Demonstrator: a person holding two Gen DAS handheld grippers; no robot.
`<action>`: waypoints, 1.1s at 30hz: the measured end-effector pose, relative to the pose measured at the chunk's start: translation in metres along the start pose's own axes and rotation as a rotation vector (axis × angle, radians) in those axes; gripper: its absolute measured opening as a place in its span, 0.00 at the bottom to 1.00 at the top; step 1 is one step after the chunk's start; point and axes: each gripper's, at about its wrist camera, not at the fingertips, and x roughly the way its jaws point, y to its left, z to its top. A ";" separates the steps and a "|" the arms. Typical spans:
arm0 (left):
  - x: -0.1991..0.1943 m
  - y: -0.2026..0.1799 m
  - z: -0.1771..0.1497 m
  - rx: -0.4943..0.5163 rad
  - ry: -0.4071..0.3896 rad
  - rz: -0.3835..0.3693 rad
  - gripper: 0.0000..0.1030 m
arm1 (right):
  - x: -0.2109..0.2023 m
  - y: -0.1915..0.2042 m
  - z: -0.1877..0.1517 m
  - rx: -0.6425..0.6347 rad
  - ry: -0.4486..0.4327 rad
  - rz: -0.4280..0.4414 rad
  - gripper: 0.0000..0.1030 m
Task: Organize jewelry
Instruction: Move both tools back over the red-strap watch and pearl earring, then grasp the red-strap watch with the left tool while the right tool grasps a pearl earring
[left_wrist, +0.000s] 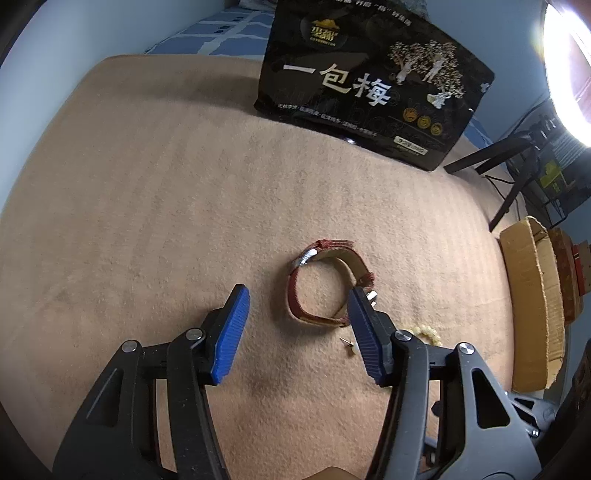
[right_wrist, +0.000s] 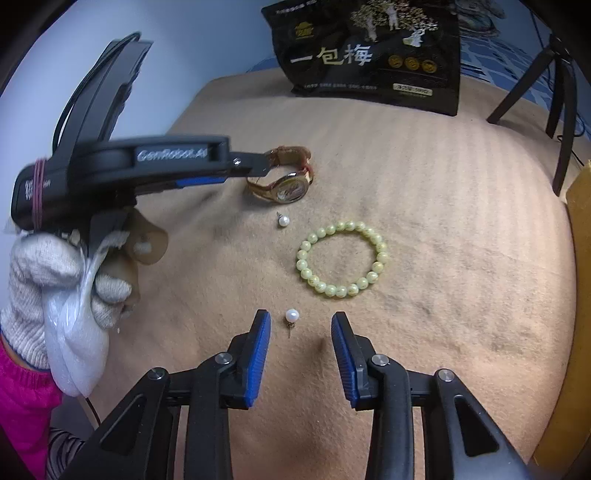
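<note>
Beyond the fingers, at the far edge of the cloth, a black snack bag stands with large pale characters "一包梅" across its front. Above them sits a small gold emblem whose characters are too blurred to read, and the fine print lines and small label box along the bottom cannot be made out either. In the right wrist view, the left gripper carries "GenRobot.AI" in pale lettering on its black side.

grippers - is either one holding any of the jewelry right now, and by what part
Nothing is held. The left gripper stands open beside the red-strapped watch; the right gripper is open around the small white pearl earring, pads apart from it.
</note>
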 end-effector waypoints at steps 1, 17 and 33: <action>0.001 0.001 0.001 -0.005 0.001 0.000 0.55 | 0.002 0.003 0.000 -0.014 0.001 -0.005 0.33; 0.020 0.011 0.005 0.000 0.018 -0.010 0.46 | 0.024 0.026 -0.001 -0.160 0.026 -0.107 0.23; 0.022 0.010 0.001 0.010 0.007 0.030 0.06 | 0.024 0.030 -0.001 -0.182 0.031 -0.135 0.06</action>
